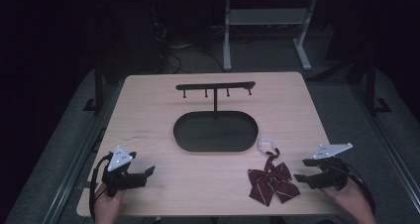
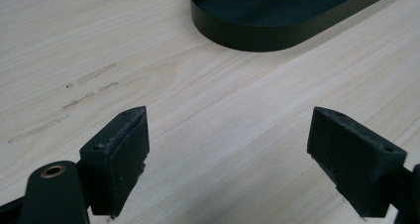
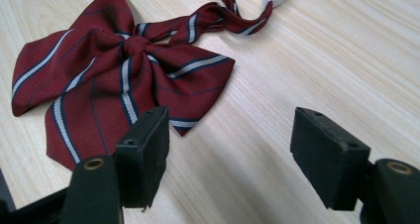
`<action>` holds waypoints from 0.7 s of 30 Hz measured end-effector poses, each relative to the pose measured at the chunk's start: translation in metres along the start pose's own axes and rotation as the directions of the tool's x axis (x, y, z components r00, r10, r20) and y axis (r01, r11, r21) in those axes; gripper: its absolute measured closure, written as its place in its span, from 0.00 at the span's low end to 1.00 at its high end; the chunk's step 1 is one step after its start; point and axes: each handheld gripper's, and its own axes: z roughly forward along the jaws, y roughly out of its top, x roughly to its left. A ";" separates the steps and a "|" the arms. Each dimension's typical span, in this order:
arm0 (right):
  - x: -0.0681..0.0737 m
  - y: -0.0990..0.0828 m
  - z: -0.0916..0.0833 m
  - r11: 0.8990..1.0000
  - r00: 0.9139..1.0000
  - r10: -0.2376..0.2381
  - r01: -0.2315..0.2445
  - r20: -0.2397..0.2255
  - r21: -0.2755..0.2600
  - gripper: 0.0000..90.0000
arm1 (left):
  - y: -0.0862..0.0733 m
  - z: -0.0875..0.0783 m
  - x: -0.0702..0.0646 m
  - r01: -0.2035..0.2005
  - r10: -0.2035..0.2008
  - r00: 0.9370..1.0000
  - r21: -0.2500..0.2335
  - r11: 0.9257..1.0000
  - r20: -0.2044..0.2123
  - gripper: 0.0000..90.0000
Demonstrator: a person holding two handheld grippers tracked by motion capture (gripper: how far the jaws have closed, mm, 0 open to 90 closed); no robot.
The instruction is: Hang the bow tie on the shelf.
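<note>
Nothing is gripped: left gripper [image 1: 146, 173] and right gripper [image 1: 300, 170] are held with jaws apart; the maroon striped fabric bow tie [image 3: 124, 70] probably wants grasping next.

On the desk [image 1: 148, 115] there is one dark oval tray [image 1: 216, 132], one black hanger stand [image 1: 215, 87] with four pegs, one striped maroon bow tie [image 1: 273, 179], and two grippers.
</note>
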 end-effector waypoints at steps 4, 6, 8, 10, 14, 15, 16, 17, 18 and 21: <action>0.001 0.002 0.000 1.000 1.000 -0.008 0.008 -0.003 -0.001 0.34 | 0.000 0.000 -0.001 -0.011 0.011 1.000 -0.001 1.000 0.005 0.18; 0.002 0.003 0.000 1.000 1.000 -0.004 0.004 -0.008 -0.002 0.34 | -0.001 0.000 -0.001 -0.016 0.016 1.000 0.001 1.000 0.008 0.18; 0.002 0.006 0.001 1.000 1.000 -0.018 0.018 -0.008 0.004 0.34 | -0.001 -0.001 -0.001 -0.015 0.015 1.000 0.000 1.000 0.005 0.18; 0.003 0.011 0.000 1.000 1.000 -0.023 0.023 -0.015 0.001 0.34 | -0.001 -0.001 -0.001 -0.016 0.016 1.000 -0.003 1.000 0.004 0.18; 0.006 0.024 0.000 0.999 0.999 -0.038 0.039 -0.034 0.005 0.35 | -0.001 -0.002 -0.002 -0.021 0.021 1.000 0.001 1.000 -0.001 0.18; 0.006 0.027 0.001 0.999 0.998 -0.052 0.052 -0.029 0.007 0.35 | -0.001 -0.004 -0.002 -0.019 0.019 1.000 0.000 1.000 -0.003 0.18; 0.007 0.030 0.002 0.998 0.998 -0.058 0.059 -0.032 0.017 0.35 | -0.001 -0.003 -0.002 -0.012 0.012 1.000 -0.012 1.000 -0.003 0.18; 0.007 0.032 0.003 0.998 0.998 -0.061 0.062 -0.032 0.020 0.35 | -0.002 -0.005 -0.002 -0.017 0.017 1.000 -0.003 1.000 -0.003 0.18; 0.007 0.035 0.003 0.998 0.997 -0.063 0.064 -0.035 0.024 0.35 | -0.002 -0.005 -0.002 -0.014 0.014 1.000 -0.005 1.000 -0.005 0.18; 0.007 0.040 0.004 0.997 0.997 -0.072 0.073 -0.039 0.025 0.35 | -0.003 -0.005 -0.001 -0.005 0.005 1.000 -0.009 1.000 -0.007 0.18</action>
